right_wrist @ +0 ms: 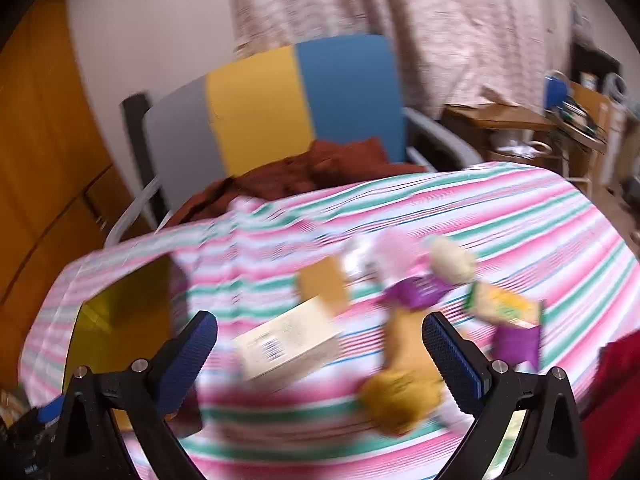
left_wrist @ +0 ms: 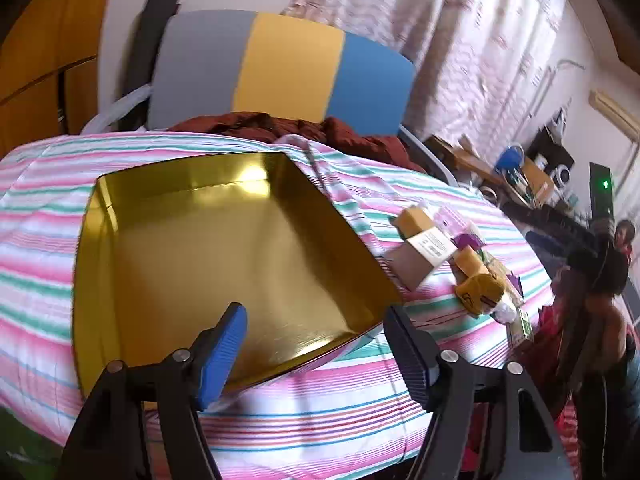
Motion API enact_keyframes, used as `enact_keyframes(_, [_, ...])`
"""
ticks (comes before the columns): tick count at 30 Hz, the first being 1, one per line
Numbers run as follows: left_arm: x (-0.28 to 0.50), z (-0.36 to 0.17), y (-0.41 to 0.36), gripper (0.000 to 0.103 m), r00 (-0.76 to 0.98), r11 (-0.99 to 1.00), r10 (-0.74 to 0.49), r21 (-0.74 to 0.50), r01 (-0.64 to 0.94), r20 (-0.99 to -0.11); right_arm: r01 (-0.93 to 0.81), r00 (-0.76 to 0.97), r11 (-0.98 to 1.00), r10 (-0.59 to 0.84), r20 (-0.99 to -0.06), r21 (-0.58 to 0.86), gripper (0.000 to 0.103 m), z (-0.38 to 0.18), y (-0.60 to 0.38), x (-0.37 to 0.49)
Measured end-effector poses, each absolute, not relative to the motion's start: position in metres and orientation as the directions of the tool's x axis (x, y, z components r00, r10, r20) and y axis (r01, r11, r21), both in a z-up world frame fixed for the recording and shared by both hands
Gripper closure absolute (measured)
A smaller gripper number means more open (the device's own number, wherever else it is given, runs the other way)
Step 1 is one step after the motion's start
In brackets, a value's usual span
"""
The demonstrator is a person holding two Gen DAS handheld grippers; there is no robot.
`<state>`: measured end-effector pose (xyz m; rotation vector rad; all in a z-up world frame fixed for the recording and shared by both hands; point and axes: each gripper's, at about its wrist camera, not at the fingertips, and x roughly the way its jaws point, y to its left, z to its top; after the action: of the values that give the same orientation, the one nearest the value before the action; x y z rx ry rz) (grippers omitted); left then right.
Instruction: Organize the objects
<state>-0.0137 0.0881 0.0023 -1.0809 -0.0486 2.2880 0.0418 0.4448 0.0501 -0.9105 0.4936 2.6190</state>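
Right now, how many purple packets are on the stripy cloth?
2, as far as I can tell. One purple packet lies mid-pile beside the cream box; the other purple packet is outside the right gripper. Blur may hide more.

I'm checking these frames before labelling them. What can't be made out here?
- Small items beside the gold tray: motion blur in the right wrist view smears their labels.
- The same pile in the left wrist view: too small, overlapping.
- Box: print unreadable, blurred.
- Tray in the right wrist view: cut off by the right gripper's finger.
- Tray's near rim, left wrist view: hidden by the left gripper.
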Motion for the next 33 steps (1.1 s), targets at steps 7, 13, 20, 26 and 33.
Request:
enact_keyframes(7, [-0.015, 0.016, 0.160, 0.031, -0.437, -0.721, 0.559, -0.153, -0.676, -0.705, -0.500, -0.761, -0.787, 0.199, -0.617, 0.362, 0.000, 0.034, 0.523, 0.061])
enact_keyframes(13, [-0.018, 0.008, 0.226, 0.029, -0.383, -0.600, 0.564, -0.044, -0.799, -0.732, -0.504, -0.799, -0.664, 0.115, -0.590, 0.553, 0.000, 0.014, 0.554, 0.080])
enact_keyframes(20, [-0.034, -0.018, 0.285, 0.019, -0.352, -0.528, 0.522, 0.030, -0.849, -0.777, -0.454, -0.821, -0.634, 0.026, -0.570, 0.626, 0.000, 0.005, 0.558, 0.079])
enact_keyframes(26, [-0.052, -0.033, 0.326, 0.019, -0.318, -0.467, 0.481, 0.068, -0.882, -0.817, -0.425, -0.829, -0.634, -0.013, -0.558, 0.646, 0.000, 0.003, 0.556, 0.078])
enact_keyframes(33, [-0.065, -0.059, 0.358, 0.020, -0.295, -0.436, 0.414, 0.098, -0.895, -0.861, -0.412, -0.838, -0.611, -0.038, -0.545, 0.676, 0.000, 0.000, 0.561, 0.079])
